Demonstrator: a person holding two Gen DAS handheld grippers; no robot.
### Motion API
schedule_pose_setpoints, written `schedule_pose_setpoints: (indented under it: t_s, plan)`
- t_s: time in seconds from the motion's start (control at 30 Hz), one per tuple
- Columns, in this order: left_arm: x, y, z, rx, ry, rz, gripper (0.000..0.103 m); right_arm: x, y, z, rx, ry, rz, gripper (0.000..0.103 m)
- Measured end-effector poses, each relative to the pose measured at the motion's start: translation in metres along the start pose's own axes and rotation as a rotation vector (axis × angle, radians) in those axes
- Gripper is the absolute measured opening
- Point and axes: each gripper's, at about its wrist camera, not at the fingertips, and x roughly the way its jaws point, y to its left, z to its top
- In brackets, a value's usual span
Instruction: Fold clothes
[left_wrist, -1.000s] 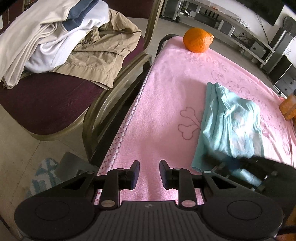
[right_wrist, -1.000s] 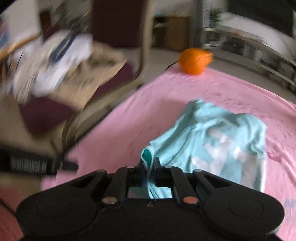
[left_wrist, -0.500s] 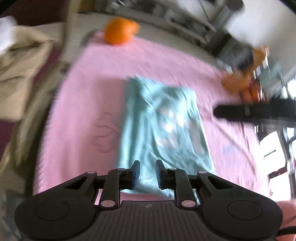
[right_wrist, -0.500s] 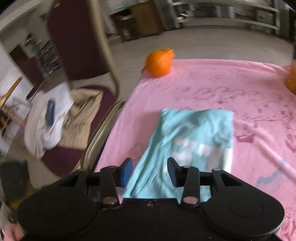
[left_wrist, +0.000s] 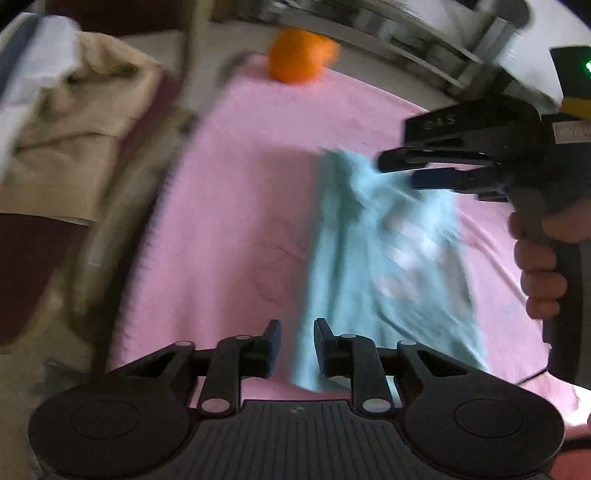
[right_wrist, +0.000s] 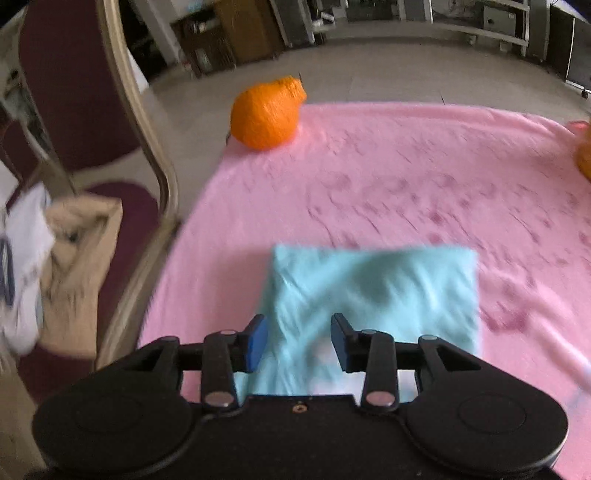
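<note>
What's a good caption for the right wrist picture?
Open right gripper over a folded blue shirt on a pink blanket.

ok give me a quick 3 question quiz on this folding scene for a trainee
1. True or false: the right gripper is shut on the teal garment.
2. Which object sits at the far corner of the pink cloth? A) orange ball B) a blue mug C) a book
3. Fill in: the pile of unfolded clothes lies on the ___.

Key
1. False; its jaws stand open over the garment.
2. A
3. chair
</note>
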Motion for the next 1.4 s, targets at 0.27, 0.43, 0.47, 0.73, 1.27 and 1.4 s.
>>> schedule_pose_setpoints:
  t_s: [0.27,0.43,0.47,0.73,1.27,1.4]
  plan:
    - [0.003,-0.004,0.009,-0.034,0.028,0.003,0.023,0.051,0.005,0.019,0.063,-0.003,0.007,0.037]
    - [0.003,-0.005,0.009,-0.035,0.04,-0.005,0.023,0.069,0.009,0.015,0.03,0.003,-0.057,0.006]
    - [0.003,-0.004,0.009,-0.038,0.041,-0.005,0.023,0.069,0.009,0.014,0.019,-0.006,-0.074,0.006]
    - [0.006,-0.002,0.008,-0.047,0.045,0.008,0.024,0.045,0.022,0.01,-0.072,-0.168,-0.03,0.008]
    - [-0.002,-0.003,0.001,-0.007,-0.051,0.01,0.017,-0.127,-0.07,-0.021,0.087,-0.046,0.072,0.063]
    - [-0.003,-0.025,-0.009,0.07,-0.061,-0.104,0.017,-0.154,-0.096,-0.055,0.105,-0.016,0.127,0.068]
